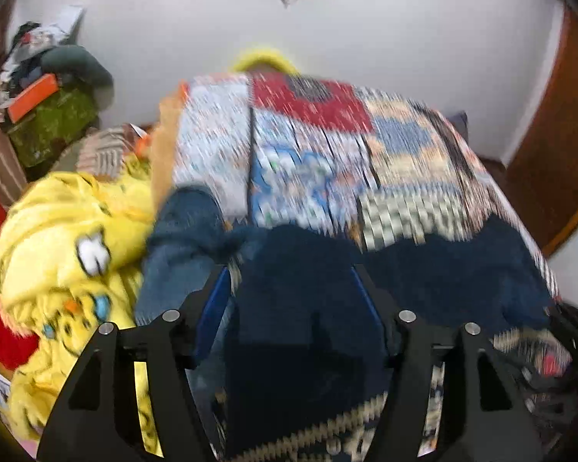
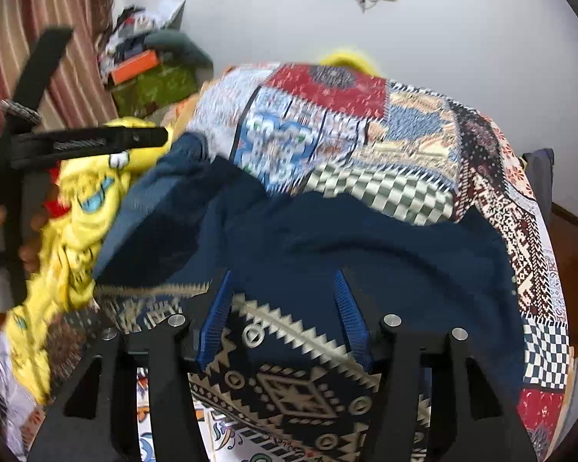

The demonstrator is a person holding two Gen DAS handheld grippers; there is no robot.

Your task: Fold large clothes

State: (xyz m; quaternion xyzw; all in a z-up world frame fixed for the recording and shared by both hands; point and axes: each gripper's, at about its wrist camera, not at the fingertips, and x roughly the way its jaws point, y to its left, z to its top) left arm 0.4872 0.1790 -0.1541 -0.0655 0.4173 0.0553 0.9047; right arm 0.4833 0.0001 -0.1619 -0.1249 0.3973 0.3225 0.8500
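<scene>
A yellow blanket (image 1: pixel 69 231) is seen heaped at nine o'clock beside the dark blue garment (image 1: pixel 424 269), which is spread across the patchwork bedspread (image 1: pixel 308 142). The left gripper (image 1: pixel 293 292) and right gripper (image 2: pixel 285 300) are held spread above the cloth, nothing pinched. A fold appears just released; a fresh edge must next be found and gripped.
</scene>
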